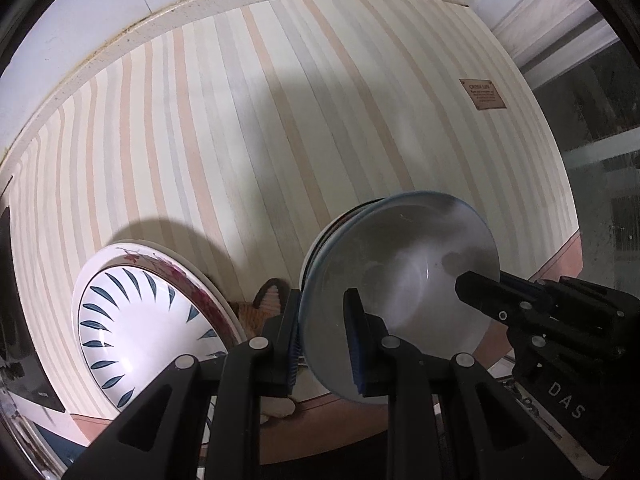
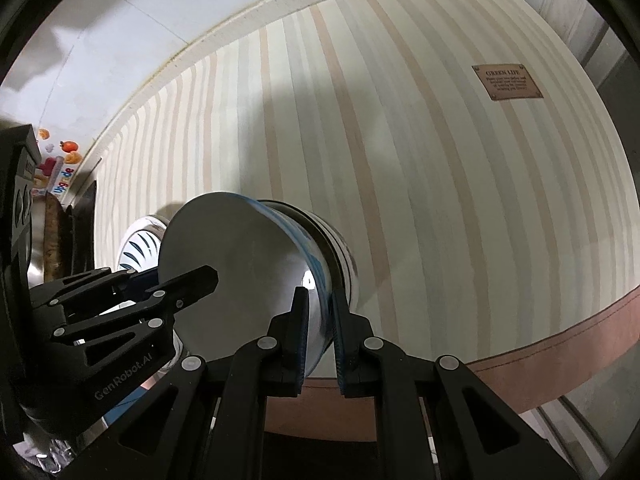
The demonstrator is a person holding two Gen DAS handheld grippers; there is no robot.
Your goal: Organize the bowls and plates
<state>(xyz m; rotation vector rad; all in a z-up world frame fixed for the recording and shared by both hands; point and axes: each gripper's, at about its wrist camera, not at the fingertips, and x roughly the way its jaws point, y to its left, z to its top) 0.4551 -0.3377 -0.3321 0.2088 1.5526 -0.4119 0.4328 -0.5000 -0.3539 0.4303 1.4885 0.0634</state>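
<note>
A pale blue-rimmed bowl (image 1: 404, 280) is held between both grippers above a striped tablecloth (image 1: 240, 120); it seems to sit on top of other dark-rimmed bowls. My left gripper (image 1: 324, 344) is shut on its near rim. My right gripper (image 2: 320, 332) is shut on the opposite rim and shows in the left wrist view (image 1: 480, 284) too. The bowl (image 2: 240, 264) fills the middle of the right wrist view, where the left gripper (image 2: 200, 276) also shows. A white plate with blue leaf marks and a red floral rim (image 1: 148, 320) lies to the left on the cloth.
The striped cloth has a brown label (image 1: 482, 94) at its far right and a pink-brown hem (image 2: 560, 336). A woven mat (image 1: 264, 304) peeks out between plate and bowl. A dark appliance (image 2: 20, 200) and colourful stickers (image 2: 60, 164) are at far left. A glass pane (image 1: 600, 160) is at right.
</note>
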